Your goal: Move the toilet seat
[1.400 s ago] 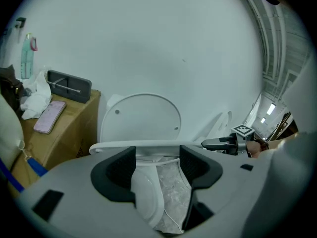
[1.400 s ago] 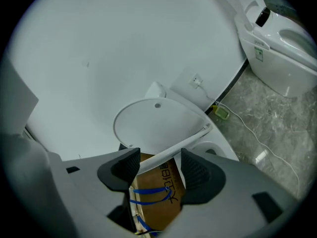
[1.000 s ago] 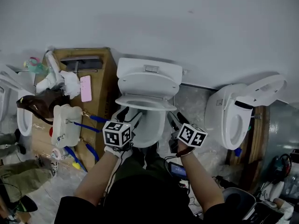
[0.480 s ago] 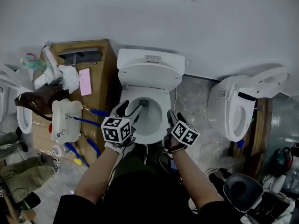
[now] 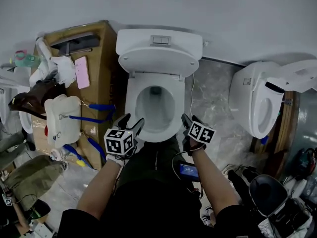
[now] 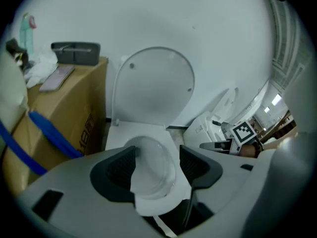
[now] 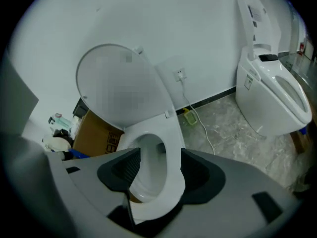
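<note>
Standing over the toilet [image 5: 154, 105], the person holds one hand-held gripper to each side of the bowl's front edge.

- Toilet seat [image 5: 158, 58]: the lid stands upright, leaning back against the cistern [image 5: 159, 37] at the wall. A broad white ring lies flat around the open bowl; I cannot tell whether this is the seat ring or the bare rim.
- Left hand-held gripper [image 5: 132, 122]: at the front-left of the bowl. Its own view shows the jaws wide apart with nothing clamped; the bowl's front edge appears in the gap. Contact with the rim cannot be told.
- Right hand-held gripper [image 5: 189, 122]: at the front-right of the bowl, jaws likewise wide and gripping nothing; the rim's right side shows between them.
- Left of the toilet: a cardboard box [image 5: 106, 68], just beside the bowl, with a pink phone [image 5: 81, 72] lying on top. A white jug [image 5: 62, 118] sits further left.
- Right of the toilet: a white cable [image 5: 192, 98] runs down over the grey stone floor [image 5: 213, 108]. A second toilet [image 5: 257, 108] stands well apart, its lid also up.
</note>
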Demonstrator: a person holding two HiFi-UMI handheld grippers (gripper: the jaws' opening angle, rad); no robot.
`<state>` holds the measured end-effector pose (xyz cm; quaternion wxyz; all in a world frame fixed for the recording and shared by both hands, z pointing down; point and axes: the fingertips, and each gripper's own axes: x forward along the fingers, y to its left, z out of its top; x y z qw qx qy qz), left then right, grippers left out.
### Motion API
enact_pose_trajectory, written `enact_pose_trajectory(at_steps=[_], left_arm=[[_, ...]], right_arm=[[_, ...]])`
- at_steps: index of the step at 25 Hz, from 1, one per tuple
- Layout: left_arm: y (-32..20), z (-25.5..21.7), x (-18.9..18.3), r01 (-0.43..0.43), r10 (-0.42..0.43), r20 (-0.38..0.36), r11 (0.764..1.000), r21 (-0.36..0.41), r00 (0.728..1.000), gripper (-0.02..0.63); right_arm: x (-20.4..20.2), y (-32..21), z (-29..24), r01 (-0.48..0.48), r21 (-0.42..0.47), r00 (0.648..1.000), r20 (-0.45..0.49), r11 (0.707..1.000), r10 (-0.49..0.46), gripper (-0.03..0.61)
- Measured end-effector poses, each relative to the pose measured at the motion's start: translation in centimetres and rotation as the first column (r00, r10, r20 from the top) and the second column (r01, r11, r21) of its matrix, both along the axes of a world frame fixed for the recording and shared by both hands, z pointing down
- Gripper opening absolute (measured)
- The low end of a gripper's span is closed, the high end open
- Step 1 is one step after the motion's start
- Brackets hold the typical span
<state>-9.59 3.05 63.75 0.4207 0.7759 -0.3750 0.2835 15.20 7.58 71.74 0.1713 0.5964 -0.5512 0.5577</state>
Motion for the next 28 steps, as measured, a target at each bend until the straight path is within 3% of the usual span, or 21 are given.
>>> enact_pose_trajectory(at_steps=[2, 5, 7, 10, 15, 28], left_arm=[[2.2, 3.7, -2.0, 0.071, -0.069, 0.021, 0.992, -0.106, 0.997, 0.284], [5.9, 8.6, -4.7, 0.175, -0.167, 0.055, 0.952, -0.25, 0.984, 0.284], [7.8, 10.9, -5.6, 0.197, -0.182, 0.077, 0.934, -0.3, 0.98, 0.284], [9.9, 12.8, -5.9, 0.187, -0.169, 0.082, 0.924, -0.334, 0.982, 0.284], [10.7, 13.5, -5.0, 0.2, -0.195, 0.049, 0.919, -0.34, 0.98, 0.284], [9.7, 8.5, -1.8, 0.131, -0.126, 0.036, 0.964, -0.23, 0.991, 0.284]], right_arm=[[-0.7, 1.4, 2.3, 0.06, -0.046, 0.998, 0.036, 0.997, -0.058, 0.278], [-2.3, 4.3, 6.2, 0.118, -0.121, 0.986, 0.135, 0.986, -0.101, 0.278], [-3.1, 6.0, 9.5, 0.131, -0.174, 0.976, 0.196, 0.976, -0.096, 0.278], [-4.1, 7.8, 14.4, 0.114, -0.237, 0.962, 0.269, 0.965, -0.048, 0.278], [-6.0, 7.3, 17.3, 0.105, -0.247, 0.923, 0.385, 0.963, -0.002, 0.282], [-5.8, 6.9, 10.3, 0.084, -0.221, 0.911, 0.412, 0.972, 0.015, 0.282]])
